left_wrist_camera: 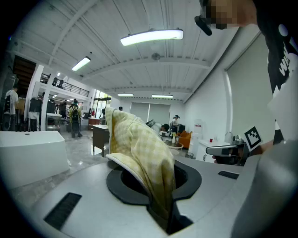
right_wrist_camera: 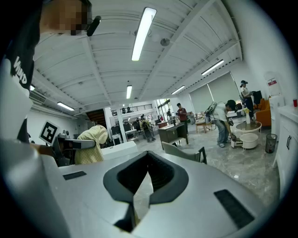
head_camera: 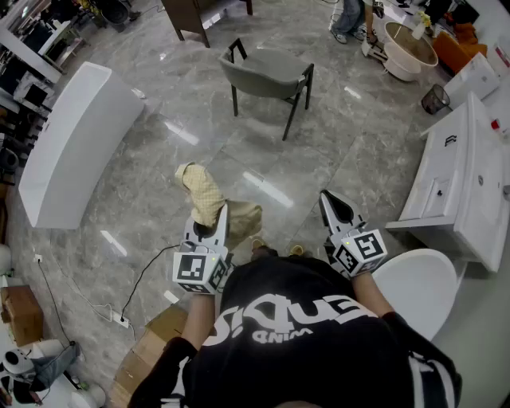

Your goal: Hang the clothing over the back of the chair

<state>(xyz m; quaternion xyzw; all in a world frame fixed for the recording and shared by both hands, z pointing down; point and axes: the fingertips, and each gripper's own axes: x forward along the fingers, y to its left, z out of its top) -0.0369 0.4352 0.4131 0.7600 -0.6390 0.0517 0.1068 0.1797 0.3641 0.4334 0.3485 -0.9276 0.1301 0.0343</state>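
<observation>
A yellow checked piece of clothing (head_camera: 204,191) is pinched in my left gripper (head_camera: 213,221), bunching up above the jaws and trailing down towards the floor. In the left gripper view the cloth (left_wrist_camera: 139,144) fills the space between the jaws (left_wrist_camera: 160,195) and hides what lies straight ahead. The grey chair (head_camera: 267,73) with black legs stands some way ahead on the marble floor, its back towards me. My right gripper (head_camera: 335,205) is held level at the right, shut and empty. From the right gripper (right_wrist_camera: 147,159) the chair (right_wrist_camera: 184,152) shows ahead and slightly right.
A long white bathtub (head_camera: 76,143) lies at the left and a white vanity unit (head_camera: 458,183) at the right, with a round white basin (head_camera: 422,287) near my right arm. Cardboard boxes (head_camera: 151,343) and a floor cable (head_camera: 143,279) are at the lower left. A person (head_camera: 351,20) stands far beyond the chair.
</observation>
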